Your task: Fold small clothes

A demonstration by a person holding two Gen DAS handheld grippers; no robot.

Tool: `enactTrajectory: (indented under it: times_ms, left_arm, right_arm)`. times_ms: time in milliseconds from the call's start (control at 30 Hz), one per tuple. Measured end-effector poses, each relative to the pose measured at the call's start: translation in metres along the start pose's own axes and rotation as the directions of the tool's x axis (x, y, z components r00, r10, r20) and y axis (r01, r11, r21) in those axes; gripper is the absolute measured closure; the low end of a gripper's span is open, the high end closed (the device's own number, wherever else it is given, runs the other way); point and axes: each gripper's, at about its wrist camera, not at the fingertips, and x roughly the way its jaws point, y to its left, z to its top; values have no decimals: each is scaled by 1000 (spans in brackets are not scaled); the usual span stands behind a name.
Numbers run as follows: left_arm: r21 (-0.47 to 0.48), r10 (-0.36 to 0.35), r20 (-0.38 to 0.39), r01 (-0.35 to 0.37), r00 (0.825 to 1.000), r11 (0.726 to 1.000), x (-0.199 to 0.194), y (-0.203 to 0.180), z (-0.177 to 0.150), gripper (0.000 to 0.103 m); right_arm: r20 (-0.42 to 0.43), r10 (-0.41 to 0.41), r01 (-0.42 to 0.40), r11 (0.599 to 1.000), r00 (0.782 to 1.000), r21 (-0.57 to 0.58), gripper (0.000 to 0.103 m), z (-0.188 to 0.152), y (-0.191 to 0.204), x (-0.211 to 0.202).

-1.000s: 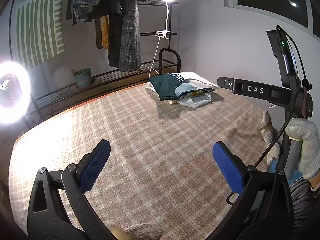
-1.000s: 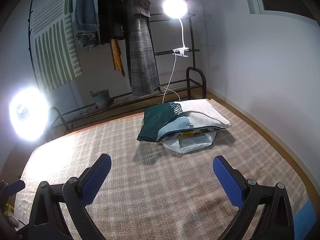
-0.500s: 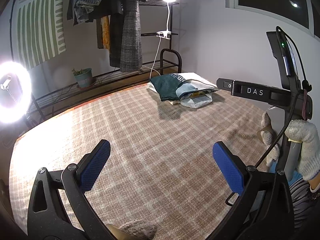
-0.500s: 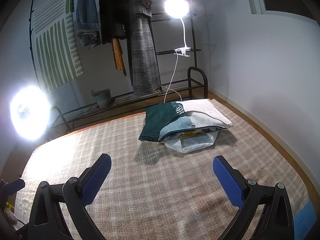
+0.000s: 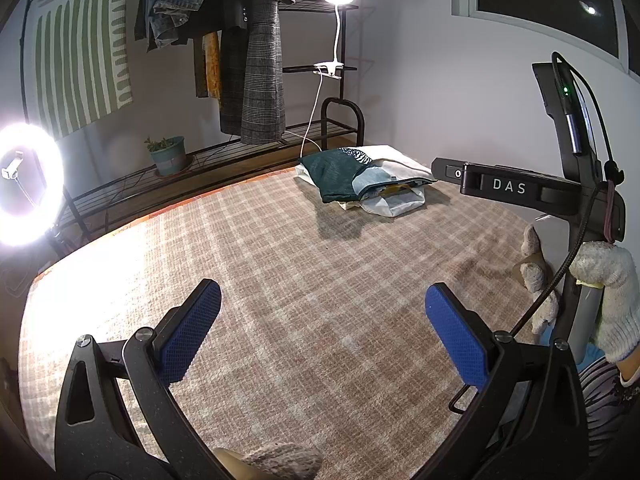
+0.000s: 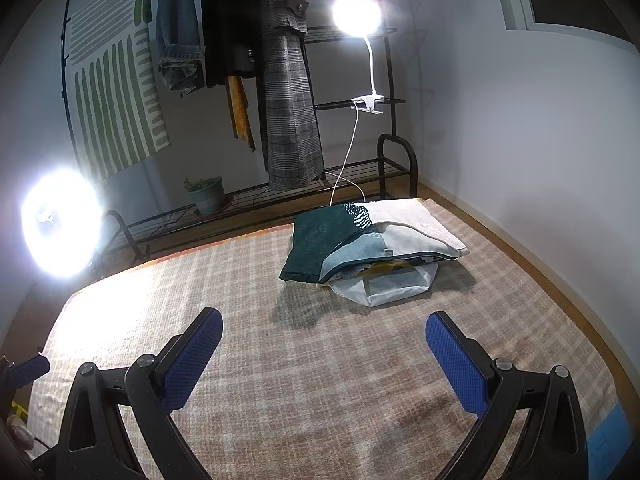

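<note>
little had shifted since a second earlier: in the right wrist view the stack of folded clothes [image 6: 372,248] sat slightly lower in frame and closer than before, while the left wrist view stayed almost unchanged.

the left gripper [image 5: 322,332] hovered over the plaid blanket [image 5: 280,280] with its blue-padded fingers [image 5: 190,340] spread wide apart and nothing between them. the stack of folded clothes [image 5: 364,184] lay well apart from it, toward 12 to 1 o'clock, at the far edge of the blanket. at 3 o'clock stood the other gripper's black body, marked das [image 5: 508,186], held by a white-gloved hand [image 5: 612,292].

the right gripper [image 6: 324,360] likewise hung above the plaid blanket [image 6: 320,380] with jaws wide apart and empty. the stack lay ahead at 12 to 1 o'clock, apart from the fingertips: a dark green piece on top at the left, a pale cream piece at the right, and a white garment poking out underneath toward the gripper.

beyond the blanket, at 11 o'clock, a black metal rack [image 6: 352,176] carried hanging garments, a clip lamp [image 6: 356,16] and a small potted plant [image 6: 206,194]. a ring light [image 6: 60,222] glared at 9 o'clock.
</note>
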Motion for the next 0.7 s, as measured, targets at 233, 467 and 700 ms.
enactTrajectory:
  times_ms: [233,467,700]
  left_arm:
    - [1,1,1,-1,1000,1000,0,0,0,0]
    - [5,11,4,-11,1000,1000,-1,-1,0,0]
    - [-1,13,5,-13,1000,1000,-1,0,1,0]
  right_arm:
    - [-1,2,-2,1000,1000,-1,0,0,1,0]
    - [-3,8,-8,1000,1000,-4,0,1,0,1]
    - [-13,22,-23,1000,1000,-22,0,4,-4,8]
